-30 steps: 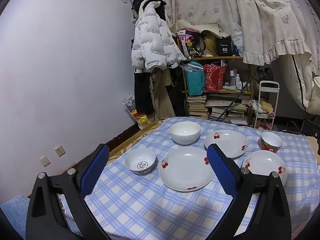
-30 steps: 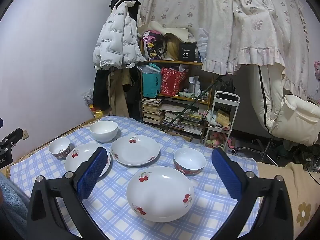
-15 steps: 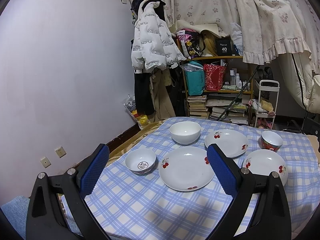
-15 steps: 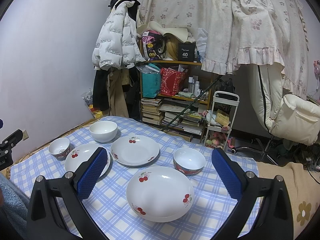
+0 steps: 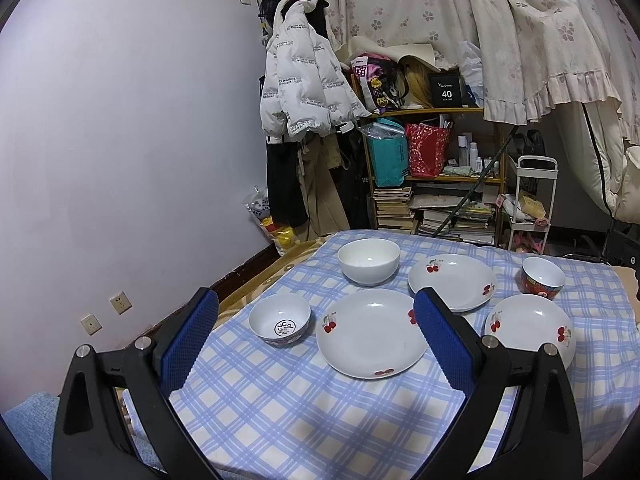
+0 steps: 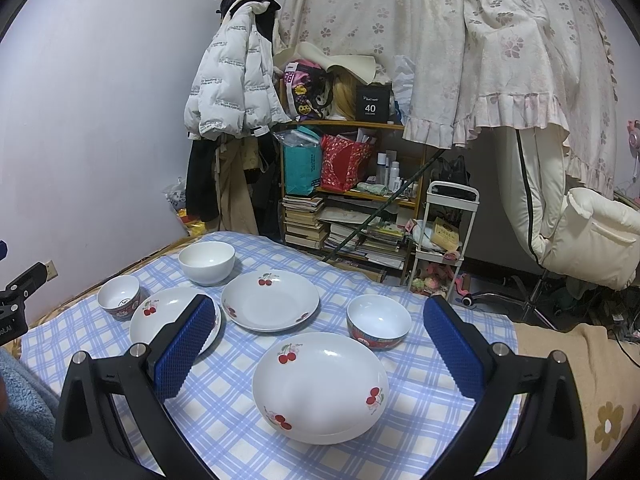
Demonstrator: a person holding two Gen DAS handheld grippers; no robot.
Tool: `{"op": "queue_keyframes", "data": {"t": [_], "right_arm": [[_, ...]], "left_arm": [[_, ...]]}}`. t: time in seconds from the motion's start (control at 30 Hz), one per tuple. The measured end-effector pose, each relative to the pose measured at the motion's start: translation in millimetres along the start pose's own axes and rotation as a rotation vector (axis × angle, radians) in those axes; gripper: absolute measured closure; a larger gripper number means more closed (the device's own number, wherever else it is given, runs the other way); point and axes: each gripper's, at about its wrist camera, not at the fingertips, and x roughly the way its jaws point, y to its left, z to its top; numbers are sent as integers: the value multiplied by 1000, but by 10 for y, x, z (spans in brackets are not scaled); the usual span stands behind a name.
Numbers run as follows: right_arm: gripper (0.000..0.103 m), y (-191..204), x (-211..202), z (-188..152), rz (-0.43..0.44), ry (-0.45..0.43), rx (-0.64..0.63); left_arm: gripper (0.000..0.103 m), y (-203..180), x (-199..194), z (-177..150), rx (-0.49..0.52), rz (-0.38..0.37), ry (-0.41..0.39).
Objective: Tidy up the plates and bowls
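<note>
Plates and bowls lie spread on the checked cloth [image 6: 224,432], none stacked: three cherry plates, near [image 6: 320,386], middle [image 6: 270,300] and left [image 5: 371,332], plus a white bowl [image 5: 369,261], a small bowl [image 5: 279,319] and a red bowl [image 6: 378,321]. All sit upright, mouths up; being round, they have no long axis to line up with. Both the left gripper [image 5: 316,344] and the right gripper [image 6: 320,354] hover with fingers wide apart, holding nothing. Risks, as I judge them: a thin rim pinched shallowly could slip from the pads, the cloth (probably loose) could drag and shift neighbours, and china set down hard on china could chip
</note>
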Motion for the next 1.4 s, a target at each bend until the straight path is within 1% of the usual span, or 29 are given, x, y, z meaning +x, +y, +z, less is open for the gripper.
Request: {"op": "queue_keyframes", "data": {"t": [0.4, 0.43, 0.5, 1.4], "right_arm": [[0, 1, 1, 3, 0, 0, 1], [0, 2, 0, 3, 1, 0, 1], [0, 1, 0, 3, 0, 0, 1], [0, -9, 1, 2, 1, 0, 6]], "left_arm": [[6, -26, 28, -34, 1, -4, 5], [6, -32, 62, -94, 1, -5, 5], [6, -36, 67, -104, 6, -2, 3], [6, -19, 76, -101, 7, -5, 3]]}}
